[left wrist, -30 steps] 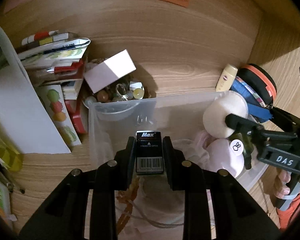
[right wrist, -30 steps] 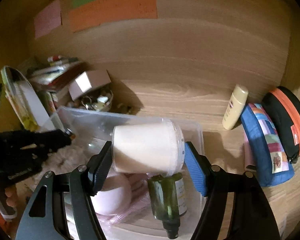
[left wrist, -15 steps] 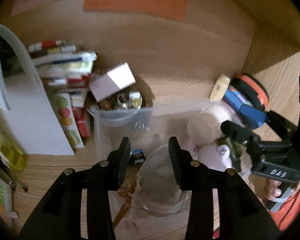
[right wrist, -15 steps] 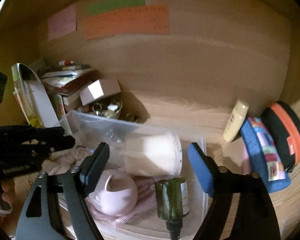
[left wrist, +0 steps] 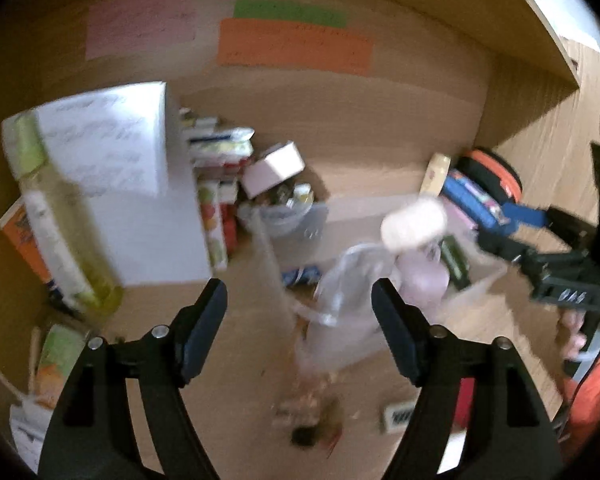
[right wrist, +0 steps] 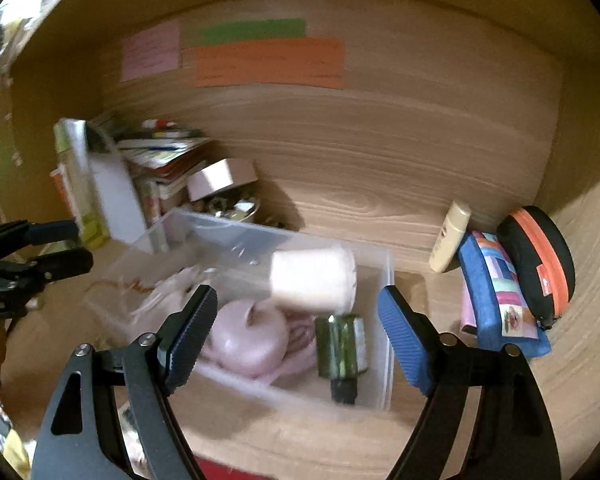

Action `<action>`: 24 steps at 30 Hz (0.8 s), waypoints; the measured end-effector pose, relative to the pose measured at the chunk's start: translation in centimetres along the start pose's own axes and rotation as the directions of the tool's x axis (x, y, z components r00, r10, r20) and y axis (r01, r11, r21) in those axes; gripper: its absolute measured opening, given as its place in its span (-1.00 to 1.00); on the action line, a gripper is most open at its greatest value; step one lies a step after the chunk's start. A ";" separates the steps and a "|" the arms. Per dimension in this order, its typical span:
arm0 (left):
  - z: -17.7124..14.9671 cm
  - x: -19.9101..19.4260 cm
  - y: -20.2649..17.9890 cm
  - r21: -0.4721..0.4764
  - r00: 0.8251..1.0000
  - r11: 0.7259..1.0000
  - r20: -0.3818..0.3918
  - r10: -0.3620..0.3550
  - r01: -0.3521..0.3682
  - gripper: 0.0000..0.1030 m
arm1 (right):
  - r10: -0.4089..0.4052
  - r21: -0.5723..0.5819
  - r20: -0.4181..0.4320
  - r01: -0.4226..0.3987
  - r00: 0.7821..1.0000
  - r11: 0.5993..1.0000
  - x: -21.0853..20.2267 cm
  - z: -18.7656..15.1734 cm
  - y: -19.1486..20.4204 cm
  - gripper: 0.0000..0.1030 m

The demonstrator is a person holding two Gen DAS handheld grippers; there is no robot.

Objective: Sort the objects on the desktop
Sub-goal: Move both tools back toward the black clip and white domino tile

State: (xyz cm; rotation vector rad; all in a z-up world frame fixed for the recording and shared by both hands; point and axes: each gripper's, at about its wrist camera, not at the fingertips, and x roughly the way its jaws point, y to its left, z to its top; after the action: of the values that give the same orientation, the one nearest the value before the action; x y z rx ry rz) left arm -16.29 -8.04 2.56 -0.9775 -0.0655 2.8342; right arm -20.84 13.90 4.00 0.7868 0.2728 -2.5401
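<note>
My left gripper (left wrist: 298, 296) hangs above the desk with its jaws opening and nothing between them. Beyond it lies the clear plastic bin (left wrist: 320, 212), with a small blue-and-black staples box (left wrist: 300, 275) and a crumpled clear bag (left wrist: 348, 280) inside. My right gripper (right wrist: 296, 300) stands open and empty over the bin's (right wrist: 384, 320) near side. In the bin lie a white jar (right wrist: 312, 278) on its side, a pink round case (right wrist: 248, 336) and a dark green bottle (right wrist: 342, 346). Each gripper shows at the edge of the other's view: the right (left wrist: 496, 234), the left (right wrist: 78, 245).
Books and papers (right wrist: 160, 152) are stacked at the back left beside a white box (right wrist: 220, 178) on a bowl of clips. A cream tube (right wrist: 450, 236), a blue pouch (right wrist: 496, 284) and a black-and-orange case (right wrist: 540, 264) stand right of the bin. A yellow-green bottle (left wrist: 56, 216) stands at the left.
The left gripper let go of the staples box, which now lies in the bin, and drew back with wider jaws. The right gripper released the white jar into the bin and pulled back.
</note>
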 end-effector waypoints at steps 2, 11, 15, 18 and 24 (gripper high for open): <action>-1.3 -0.6 0.6 0.004 1.000 1.000 -0.020 0.018 -0.018 0.45 | 0.010 -0.009 0.005 -0.009 1.000 1.000 -0.9 -0.4 0.4 0.55; -6.9 -1.0 2.7 0.009 0.991 0.998 -0.118 0.056 -0.056 0.27 | 0.121 -0.028 -0.059 -0.122 0.991 0.992 -2.0 -3.0 2.5 0.56; -8.9 -0.7 2.6 0.012 0.981 1.000 -0.194 -0.005 0.008 -0.39 | 0.207 -0.060 -0.132 -0.216 0.969 0.974 -1.4 -4.5 4.1 0.54; -10.2 -0.8 2.2 0.025 0.977 1.000 -0.212 -0.010 0.015 -0.39 | 0.227 -0.133 -0.157 -0.249 0.961 0.959 -1.3 -5.7 5.9 0.52; -11.1 0.3 1.2 0.044 0.964 0.998 -0.263 -0.042 0.055 -0.39 | 0.268 -0.226 -0.243 -0.323 0.932 0.919 0.0 -6.8 8.7 0.08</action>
State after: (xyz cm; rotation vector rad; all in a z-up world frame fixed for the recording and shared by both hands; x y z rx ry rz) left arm -9.82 -9.29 -6.48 -1.3102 0.0116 2.6222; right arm -13.33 8.48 -2.03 0.9116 0.5069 -2.0852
